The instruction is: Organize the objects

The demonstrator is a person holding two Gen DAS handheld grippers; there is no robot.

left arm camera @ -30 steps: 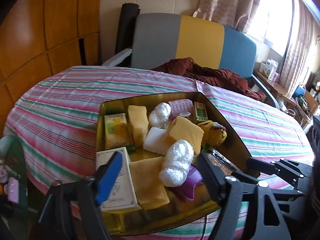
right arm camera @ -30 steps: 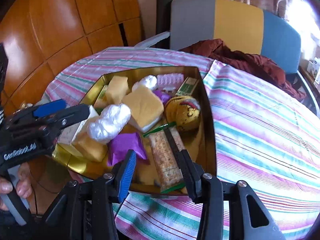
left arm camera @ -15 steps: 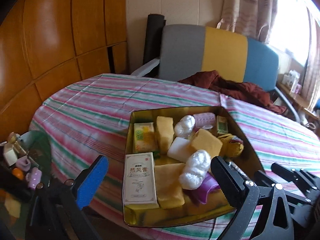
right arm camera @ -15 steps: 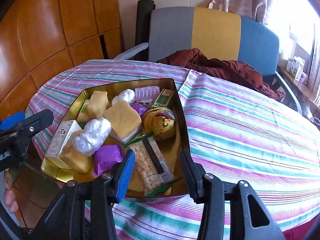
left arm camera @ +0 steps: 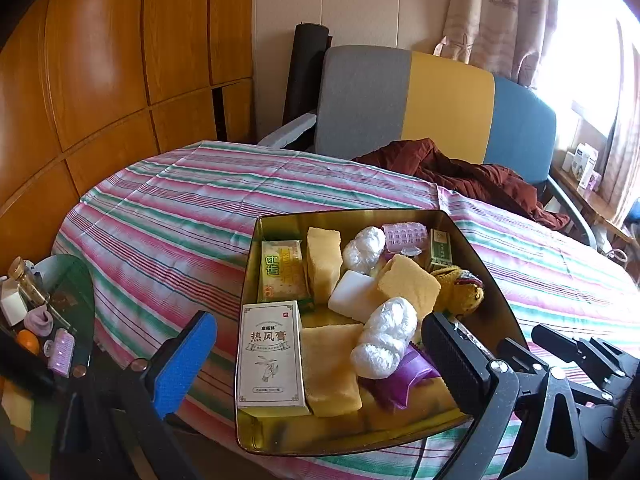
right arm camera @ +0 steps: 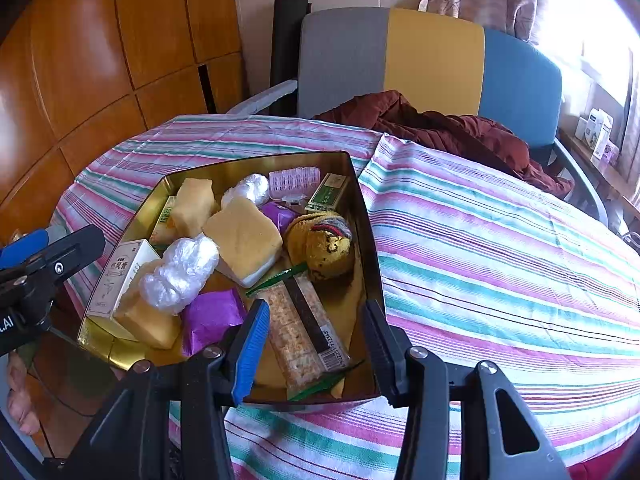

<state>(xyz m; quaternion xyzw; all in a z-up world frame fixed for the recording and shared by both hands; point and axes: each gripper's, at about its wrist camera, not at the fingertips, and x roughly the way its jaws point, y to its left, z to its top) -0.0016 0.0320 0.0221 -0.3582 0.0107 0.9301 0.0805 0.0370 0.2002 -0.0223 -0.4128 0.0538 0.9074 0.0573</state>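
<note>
A gold tin tray (left arm camera: 360, 436) (right arm camera: 366, 216) sits at the near edge of the striped table. It holds a white ointment box (left arm camera: 270, 354) (right arm camera: 120, 276), yellow sponges (left arm camera: 410, 284) (right arm camera: 244, 236), white plastic-wrapped bundles (left arm camera: 384, 338) (right arm camera: 180, 268), a purple packet (right arm camera: 210, 318), a cracker pack (right arm camera: 304, 328), a yellow plush toy (right arm camera: 322, 246) and a pink hair roller (right arm camera: 294, 180). My left gripper (left arm camera: 316, 364) is open and empty, held back from the tray's near edge. My right gripper (right arm camera: 316, 344) is open and empty above the tray's near right corner.
A striped cloth covers the table (right arm camera: 500, 240). A grey, yellow and blue chair (left arm camera: 440, 108) with a dark red garment (right arm camera: 440, 128) stands behind it. A glass side table (left arm camera: 76, 304) with small items is at the left. Wooden wall panels lie to the left.
Both grippers have pulled back and up from the tray. The left gripper has opened wider. Nothing in the tray has moved.
</note>
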